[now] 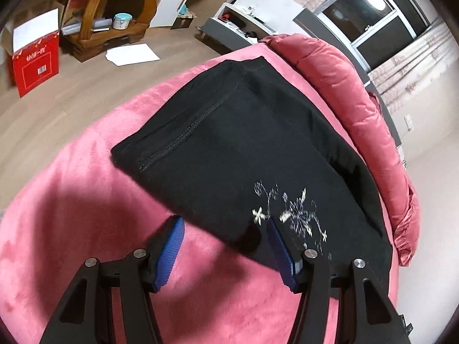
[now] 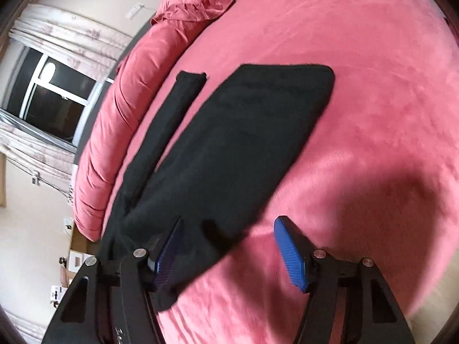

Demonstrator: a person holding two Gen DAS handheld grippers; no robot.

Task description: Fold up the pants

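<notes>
Black pants (image 1: pixel 243 143) lie flat on a pink bed cover (image 1: pixel 86 200), with silver flower embroidery (image 1: pixel 295 215) near their close edge. My left gripper (image 1: pixel 223 223) hovers open at that edge: its right blue pad is over the embroidery and its left pad over bare cover. In the right wrist view the pants (image 2: pixel 229 143) show as a wide folded panel with a narrow leg strip (image 2: pixel 172 120) beside it. Over their near corner my right gripper (image 2: pixel 229 222) stands open, its left pad above black cloth and its right pad above the pink cover (image 2: pixel 373 114). Neither gripper's pads press on the cloth.
A rolled pink quilt (image 1: pixel 344 86) (image 2: pixel 129 100) lines the bed's far side by a window (image 1: pixel 387 20). On the floor beyond the bed are a red carton (image 1: pixel 34 66), wooden furniture (image 1: pixel 114 14), white papers (image 1: pixel 132 54) and a low grey cabinet (image 1: pixel 229 28).
</notes>
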